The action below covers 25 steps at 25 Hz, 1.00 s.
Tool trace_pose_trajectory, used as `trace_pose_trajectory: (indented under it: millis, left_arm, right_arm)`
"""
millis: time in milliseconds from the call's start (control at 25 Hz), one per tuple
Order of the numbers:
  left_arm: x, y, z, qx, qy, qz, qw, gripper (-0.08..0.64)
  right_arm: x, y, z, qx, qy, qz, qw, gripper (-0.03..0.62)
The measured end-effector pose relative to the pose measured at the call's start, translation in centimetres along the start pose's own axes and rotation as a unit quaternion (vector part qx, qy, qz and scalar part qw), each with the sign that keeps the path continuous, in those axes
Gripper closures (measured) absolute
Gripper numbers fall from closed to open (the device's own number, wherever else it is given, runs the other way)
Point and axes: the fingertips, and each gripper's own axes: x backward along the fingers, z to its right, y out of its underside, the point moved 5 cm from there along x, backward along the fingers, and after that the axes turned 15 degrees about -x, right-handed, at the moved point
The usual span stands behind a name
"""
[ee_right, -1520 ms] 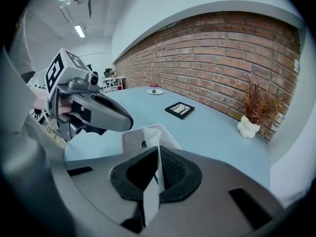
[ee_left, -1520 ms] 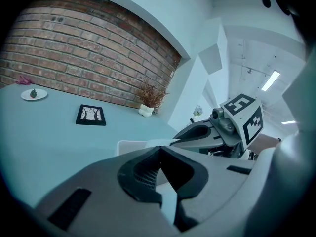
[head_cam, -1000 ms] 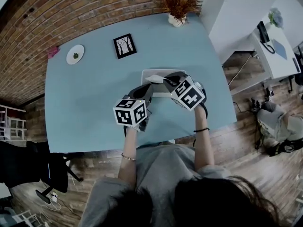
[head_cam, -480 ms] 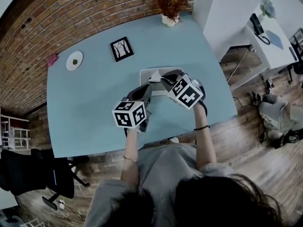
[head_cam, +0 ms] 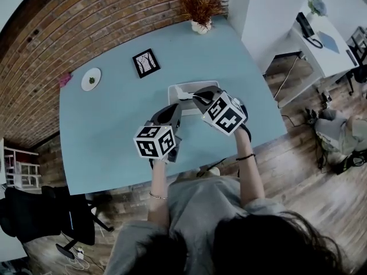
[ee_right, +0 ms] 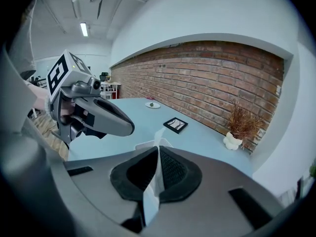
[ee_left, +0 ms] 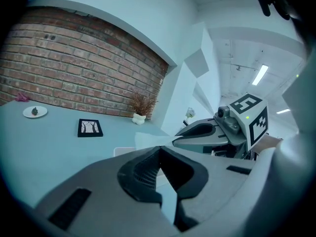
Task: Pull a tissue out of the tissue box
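A white tissue box [head_cam: 176, 87] lies mid-table on the light blue table [head_cam: 103, 130]. My right gripper [head_cam: 194, 95] hovers over it, shut on a white tissue [head_cam: 184, 90] that rises from the box's slot. In the right gripper view the tissue [ee_right: 158, 138] runs up between the closed jaws of the gripper [ee_right: 158, 150], with the box [ee_right: 142, 145] below. My left gripper [head_cam: 173, 107] is just left of the box. Its tips [ee_left: 159, 151] meet, and behind them a pale strip shows. I cannot tell whether that strip is tissue.
A black picture frame [head_cam: 145, 62], a small white plate [head_cam: 90, 79] and a vase of dried plants [head_cam: 199, 24] stand at the table's far side by the brick wall. To the right is a white desk with a phone [head_cam: 304, 25]. A dark chair [head_cam: 40, 211] stands near left.
Both grippers have risen slightly over the box. The tissue in the right gripper stands a little higher out of the slot.
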Motion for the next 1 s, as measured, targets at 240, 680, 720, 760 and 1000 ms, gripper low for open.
trace_pose_trajectory:
  millis: [240, 680, 720, 760, 1000]
  left_arm:
    - [1.0, -0.6, 1.2, -0.013, -0.001, 0.01, 0.9999, 0.557]
    - [2.9, -0.1, 3.1, -0.015, -0.011, 0.022, 0.9996, 0.557]
    - [3.1, -0.1, 3.2, -0.016, -0.011, 0.024, 0.9995, 0.557]
    - [3.3, -0.1, 3.4, -0.017, -0.012, 0.026, 0.9994, 0.557]
    - [4.4, 0.1, 4.4, -0.029, -0.016, 0.033, 0.9989, 0.557]
  right_arm:
    - [1.6, 0.0, -0.2, -0.003, 0.01, 0.019, 1.0, 0.591]
    - [4.7, 0.1, -0.8, -0.005, 0.016, 0.064, 0.998, 0.591]
    - [5.1, 0.1, -0.9, -0.007, 0.015, 0.069, 0.997, 0.591]
    - [5.5, 0.2, -1.0, -0.01, 0.015, 0.075, 0.997, 0.591]
    - [7.6, 1.7, -1.9, -0.033, 0.016, 0.114, 0.993, 0.591]
